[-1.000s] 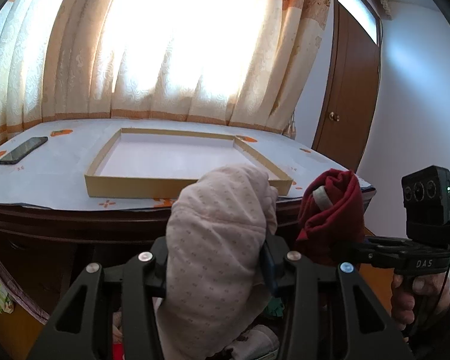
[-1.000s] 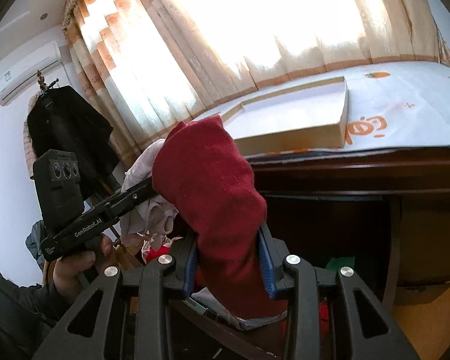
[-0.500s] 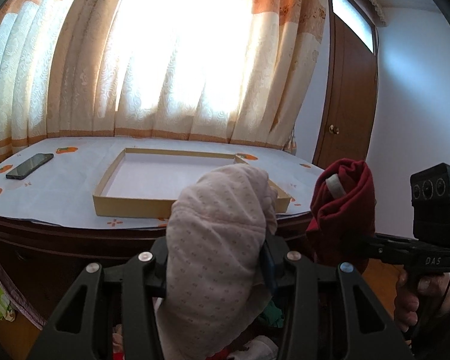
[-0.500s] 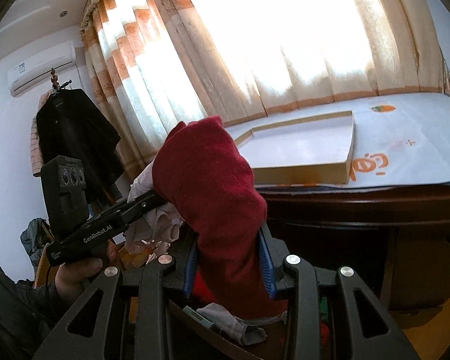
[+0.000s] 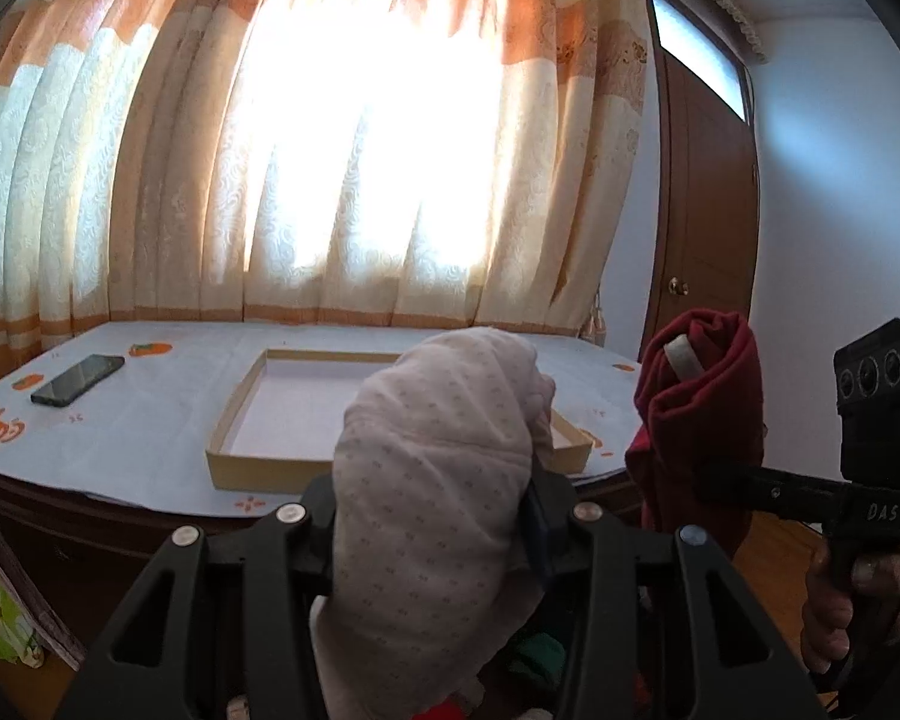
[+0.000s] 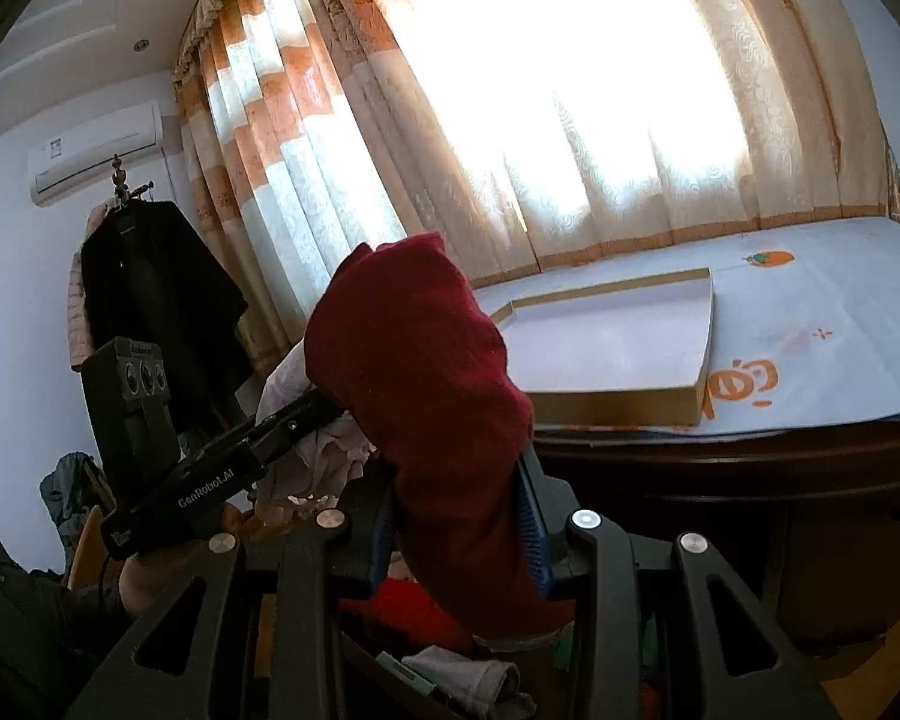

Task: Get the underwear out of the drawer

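Note:
My left gripper (image 5: 432, 516) is shut on a pale pink dotted underwear (image 5: 432, 468), bunched upright between its pads. To its right, the right gripper (image 5: 720, 480) holds a dark red underwear (image 5: 699, 414) at about the same height. From the right wrist view, my right gripper (image 6: 459, 531) is shut on that red underwear (image 6: 420, 396), and the left gripper (image 6: 306, 414) with the pink garment (image 6: 324, 456) sits to the left. Both bundles hang in front of the table edge, short of a shallow cardboard tray (image 5: 240, 438). More clothes (image 6: 468, 675) lie below in the drawer.
A dark wooden table with a white printed cloth (image 5: 150, 420) carries the tray (image 6: 699, 384) and a black phone (image 5: 78, 379) at the left. Curtains cover the window behind. A brown door (image 5: 708, 228) is at the right; a black coat (image 6: 150, 312) hangs at the left.
Both views have tilted upward and the grippers have risen a little: the table and tray sit lower in the frames. Both garments stay gripped as before.

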